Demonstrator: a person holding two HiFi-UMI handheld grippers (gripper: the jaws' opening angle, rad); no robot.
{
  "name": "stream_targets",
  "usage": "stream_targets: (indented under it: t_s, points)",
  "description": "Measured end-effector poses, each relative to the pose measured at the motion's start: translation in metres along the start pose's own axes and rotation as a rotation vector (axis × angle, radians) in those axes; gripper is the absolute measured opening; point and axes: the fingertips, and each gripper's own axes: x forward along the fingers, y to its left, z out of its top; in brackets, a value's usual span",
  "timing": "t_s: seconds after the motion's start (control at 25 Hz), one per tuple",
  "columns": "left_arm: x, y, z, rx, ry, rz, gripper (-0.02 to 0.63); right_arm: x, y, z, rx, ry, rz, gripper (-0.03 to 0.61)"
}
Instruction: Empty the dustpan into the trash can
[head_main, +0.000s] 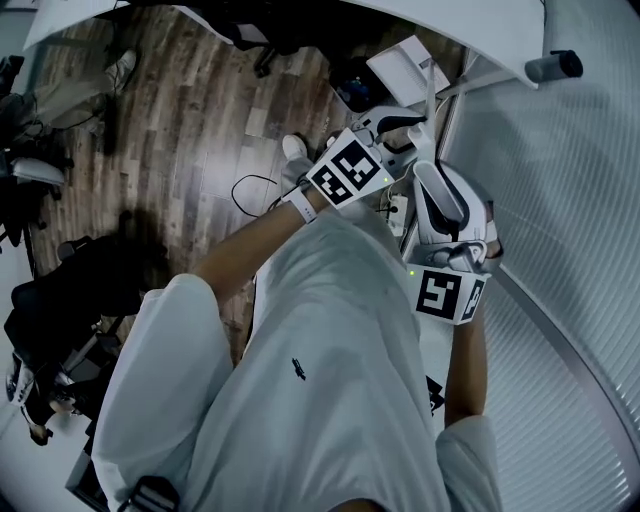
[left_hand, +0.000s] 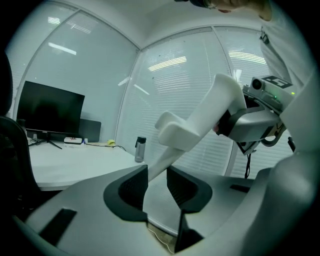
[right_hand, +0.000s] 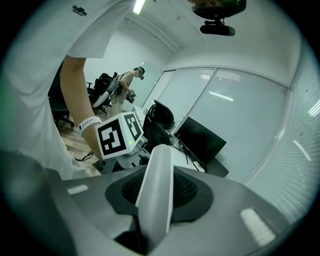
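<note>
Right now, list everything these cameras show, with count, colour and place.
white handle: one, white, held in both grippers' jaws
monitor: one, black, on the desk
desk: one, white, by the blinds
water bottle: one, grey, on the desk near the blinds
office chair: one, black, beside the desk
cable: one, black, on the wood floor
second person: one, far behind the chair
left gripper: grey, shut on the handle's thin stem
right gripper: grey, shut on the handle's wide part

tools (left_hand: 157, 175) (right_hand: 155, 182): 2; marker cubes (head_main: 348, 172) (head_main: 448, 295): 2; dustpan (left_hand: 202, 117): 1; bottle (left_hand: 140, 149): 1; people (head_main: 330, 380) (right_hand: 127, 82): 2
</note>
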Motion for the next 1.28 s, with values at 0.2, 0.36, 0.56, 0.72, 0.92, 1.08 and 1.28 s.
stream_targets:
  t_s: [0.2,0.36,0.56,0.72,0.92,1.08,1.28]
  points:
    - [0.018,-0.015,0.006,0.004,0.005,-0.060,0.121,-0.012,-0.012,-0.010,0.023,0.036,-0.046,0.115]
    - [0.032,-0.032,0.005,0.011,0.011,-0.106,0.121,-0.024,-0.016,-0.022,0.041,0.070,-0.081,0.115]
    - [0.046,-0.052,0.001,0.005,0.020,-0.158,0.121,-0.038,-0.017,-0.036,0.054,0.104,-0.105,0.115]
    - [0.058,-0.056,-0.007,-0.032,0.033,-0.188,0.121,-0.037,-0.022,-0.049,0.095,0.131,-0.127,0.115]
    - [0.071,-0.064,-0.021,-0.035,0.078,-0.223,0.121,-0.039,-0.023,-0.068,0.132,0.160,-0.131,0.116]
    - [0.082,-0.067,-0.040,-0.042,0.139,-0.237,0.121,-0.034,-0.023,-0.088,0.180,0.204,-0.141,0.115]
    - [0.100,-0.060,-0.060,-0.037,0.227,-0.271,0.117,-0.019,-0.034,-0.112,0.233,0.255,-0.161,0.115]
